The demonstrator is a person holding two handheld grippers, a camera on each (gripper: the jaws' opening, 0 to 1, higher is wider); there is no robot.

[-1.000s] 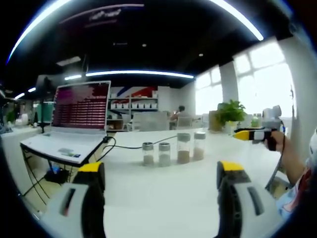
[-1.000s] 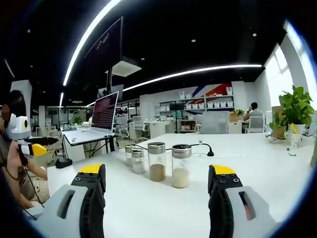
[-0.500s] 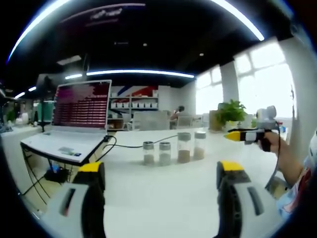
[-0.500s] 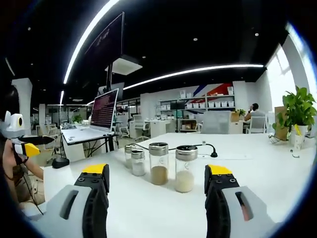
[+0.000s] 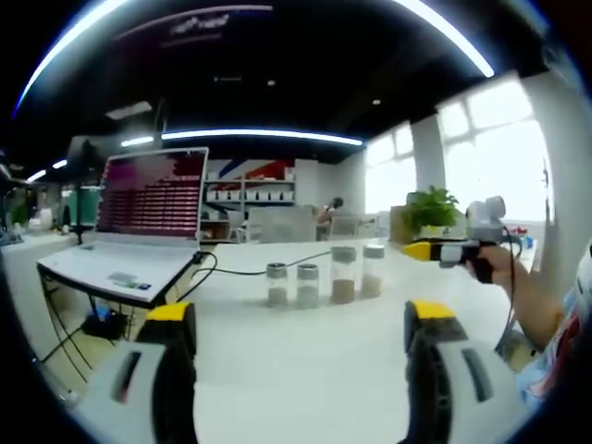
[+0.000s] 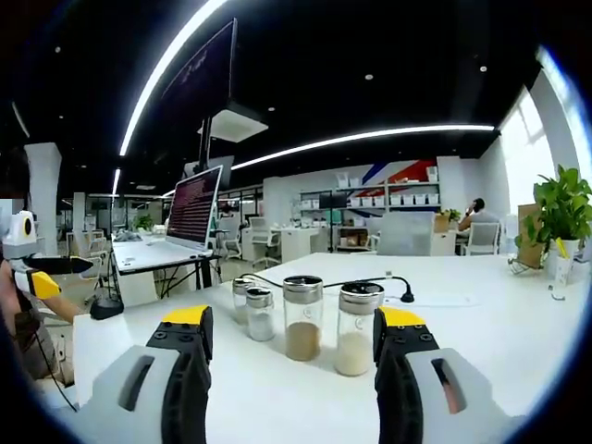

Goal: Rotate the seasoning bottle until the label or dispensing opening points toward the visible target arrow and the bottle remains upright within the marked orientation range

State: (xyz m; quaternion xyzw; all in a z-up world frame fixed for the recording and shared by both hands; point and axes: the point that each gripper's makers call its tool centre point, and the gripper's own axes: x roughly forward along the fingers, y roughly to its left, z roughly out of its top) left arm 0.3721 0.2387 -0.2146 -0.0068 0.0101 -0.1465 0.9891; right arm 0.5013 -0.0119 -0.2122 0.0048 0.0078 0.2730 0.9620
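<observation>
Right tool (image 6: 289,338): jaws wide, holding nothing.
Bottles: pale-filled seasoning bottle (image 6: 357,316) just ahead between its tips, brown-filled bottle (image 6: 302,316) beside.
Left tool (image 5: 301,333): wide, row well ahead.
Advice: centre, close gently, twist upright on worktop (image 6: 481,319).

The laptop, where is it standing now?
In the left gripper view the laptop stands open at the left, on a table edge, left of the four bottles.
</observation>
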